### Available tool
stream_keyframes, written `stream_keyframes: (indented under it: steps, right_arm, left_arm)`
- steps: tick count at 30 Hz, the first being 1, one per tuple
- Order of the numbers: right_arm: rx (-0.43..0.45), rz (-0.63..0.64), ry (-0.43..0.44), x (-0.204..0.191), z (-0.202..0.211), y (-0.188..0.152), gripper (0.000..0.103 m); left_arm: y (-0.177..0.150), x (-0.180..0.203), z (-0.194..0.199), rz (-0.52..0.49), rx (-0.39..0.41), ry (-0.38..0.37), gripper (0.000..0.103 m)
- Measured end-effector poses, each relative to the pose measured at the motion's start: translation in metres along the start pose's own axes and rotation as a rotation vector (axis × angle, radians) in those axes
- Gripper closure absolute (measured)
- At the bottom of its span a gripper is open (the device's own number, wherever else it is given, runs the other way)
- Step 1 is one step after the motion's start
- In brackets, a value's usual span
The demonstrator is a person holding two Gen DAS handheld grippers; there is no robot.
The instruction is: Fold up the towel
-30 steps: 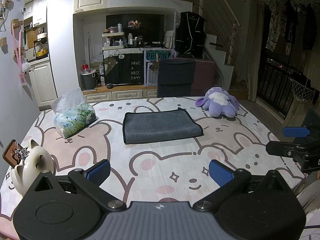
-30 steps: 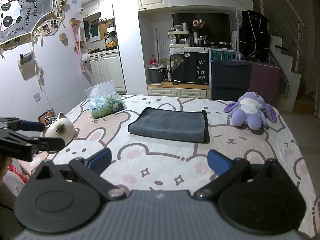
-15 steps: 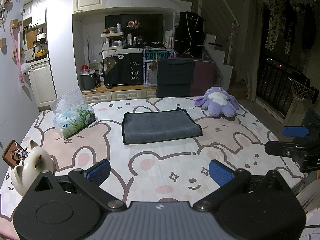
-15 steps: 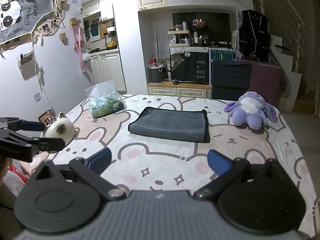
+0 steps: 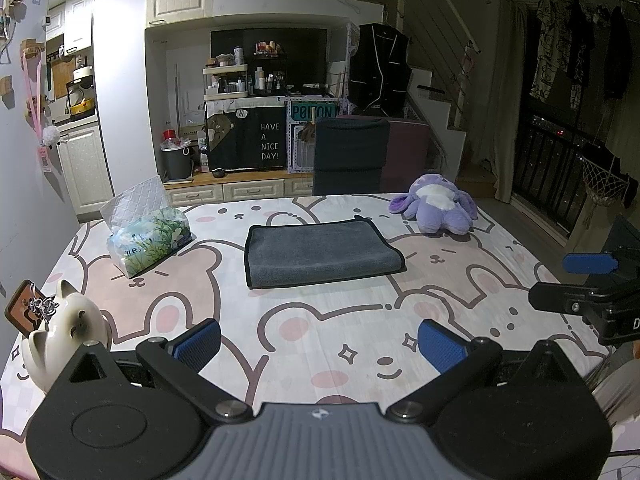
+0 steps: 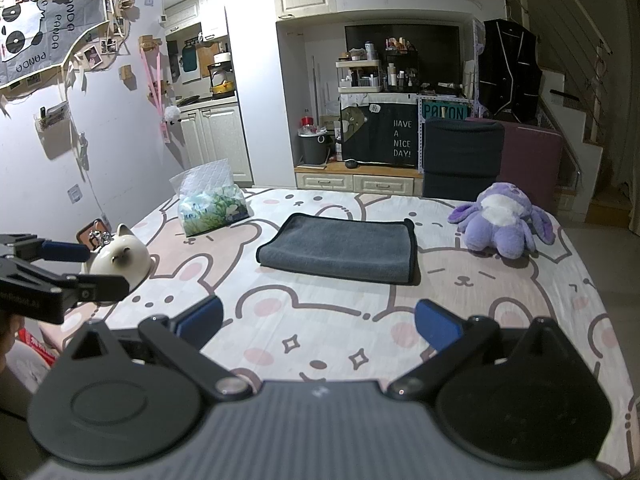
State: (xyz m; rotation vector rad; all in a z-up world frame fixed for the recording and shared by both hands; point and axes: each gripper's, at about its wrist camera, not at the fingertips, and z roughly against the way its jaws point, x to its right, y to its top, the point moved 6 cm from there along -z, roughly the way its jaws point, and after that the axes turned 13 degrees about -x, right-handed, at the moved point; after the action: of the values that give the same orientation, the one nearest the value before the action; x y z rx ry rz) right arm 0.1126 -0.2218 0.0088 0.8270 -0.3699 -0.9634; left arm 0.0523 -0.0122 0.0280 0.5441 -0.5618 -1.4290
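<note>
The left tool [image 5: 319,342] and right tool [image 6: 319,326] both hover with fingers spread wide apart, gripping nothing, over the near edge of the bench [image 5: 320,344]. Ahead of them, well apart, the grey towel [image 5: 320,254] lies folded flat at mid-bench, between a tissue pack [image 5: 146,236] and a purple plush toy [image 5: 436,210].

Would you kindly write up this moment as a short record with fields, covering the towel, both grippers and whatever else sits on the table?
towel: dark grey towel, lying flat mid-table, already folded over, untouched
left gripper: left gripper, jaws open, empty, over the near table edge
right gripper: right gripper, jaws open, empty, well short of the towel
table: bear-print cloth
left of towel: tissue pack, white cat figurine
right of towel: purple plush toy
</note>
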Motion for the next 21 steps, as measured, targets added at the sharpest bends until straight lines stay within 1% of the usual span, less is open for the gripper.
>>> stream_keyframes:
  steps: [21]
  right_arm:
    - [-0.001, 0.001, 0.000, -0.0004, -0.0003, 0.0003, 0.000]
  left_arm:
    - [-0.0015, -0.0030, 0.0004, 0.005, -0.005, 0.001, 0.000]
